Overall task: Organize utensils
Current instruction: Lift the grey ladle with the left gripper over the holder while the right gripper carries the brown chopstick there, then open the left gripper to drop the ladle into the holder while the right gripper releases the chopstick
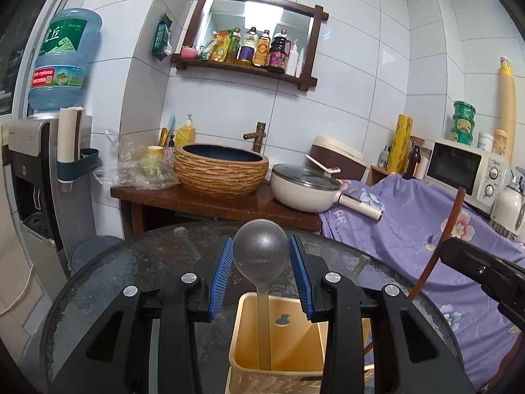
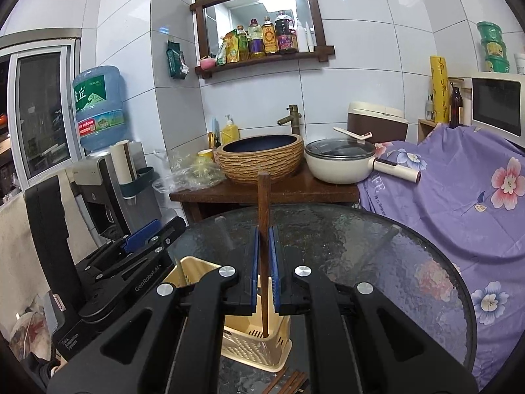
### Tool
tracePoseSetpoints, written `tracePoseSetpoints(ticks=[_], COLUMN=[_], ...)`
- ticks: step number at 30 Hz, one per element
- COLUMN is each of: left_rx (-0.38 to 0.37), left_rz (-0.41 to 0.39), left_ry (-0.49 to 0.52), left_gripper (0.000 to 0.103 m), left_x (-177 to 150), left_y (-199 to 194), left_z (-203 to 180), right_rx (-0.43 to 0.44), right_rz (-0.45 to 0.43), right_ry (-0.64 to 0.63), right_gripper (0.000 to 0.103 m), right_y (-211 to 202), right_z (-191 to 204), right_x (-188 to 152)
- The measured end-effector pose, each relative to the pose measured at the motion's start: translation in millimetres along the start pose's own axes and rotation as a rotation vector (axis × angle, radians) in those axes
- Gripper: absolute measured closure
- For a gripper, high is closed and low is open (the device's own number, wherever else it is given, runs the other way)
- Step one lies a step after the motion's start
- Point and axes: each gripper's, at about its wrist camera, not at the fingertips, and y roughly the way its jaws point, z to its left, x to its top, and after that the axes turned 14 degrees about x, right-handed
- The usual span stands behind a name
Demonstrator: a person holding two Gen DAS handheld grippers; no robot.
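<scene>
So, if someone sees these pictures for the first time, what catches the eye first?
Probably the translucent grey spoon, standing handle-down in the beige utensil holder on the glass table, between the open jaws of the left gripper. Next, the right gripper, jaws closed on a brown wooden chopstick whose tip is inside that holder.

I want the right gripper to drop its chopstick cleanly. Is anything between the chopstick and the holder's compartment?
Nothing visible blocks it. The chopstick, pinched in the right gripper, already has its lower tip inside the yellow utensil holder; that compartment looks otherwise unoccupied.
</scene>
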Motion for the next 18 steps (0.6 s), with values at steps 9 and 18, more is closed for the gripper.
tracePoseSetpoints(ticks=[9,18], left_rx=[0.000,0.030], left_rz=[0.068,0.023], left_ry=[0.044,0.063], left_gripper=[0.067,0.027], left_x=[-17,-16], left_y=[11,-13], left_z=[2,13], right_rx=[-0.013,-0.042], right_rz=[0.021,-0.015], right_ry=[-0.008,0.000], right_gripper=[0.096,0.048], right_y=[2,-25], right_z=[-1,-3], right_x=[-10,-28])
